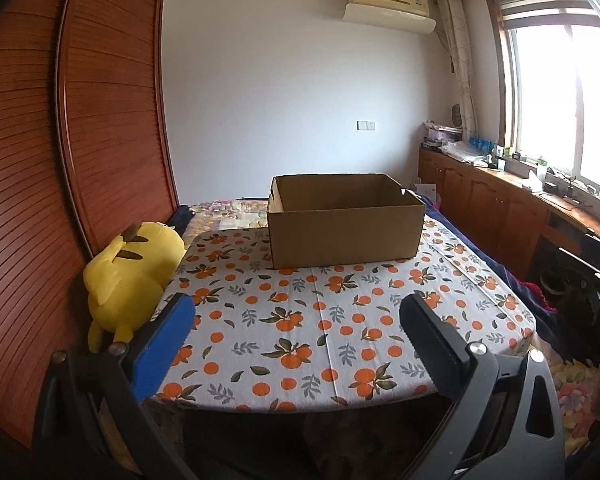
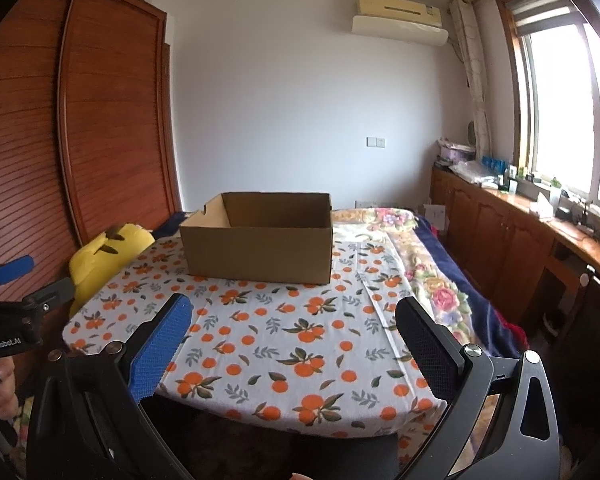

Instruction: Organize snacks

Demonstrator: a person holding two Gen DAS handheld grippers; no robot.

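Both tongs hang wide and hold nothing, just off the near edge of the tabletop [image 1: 320, 320]. The left tongs [image 1: 296, 340] face the box [image 1: 346, 234] almost straight ahead; from the right tongs [image 2: 292, 344] the box [image 2: 260, 248] lies ahead and a little to the left. It stands open-topped at the far side, long axis running across the view, well apart from both. No snacks show in either view — the box floor is hidden, so whether it holds any cannot be told. The left tongs seem marginally nearer. A plush [image 1: 128, 276] lies just beside the tabletop's left edge.
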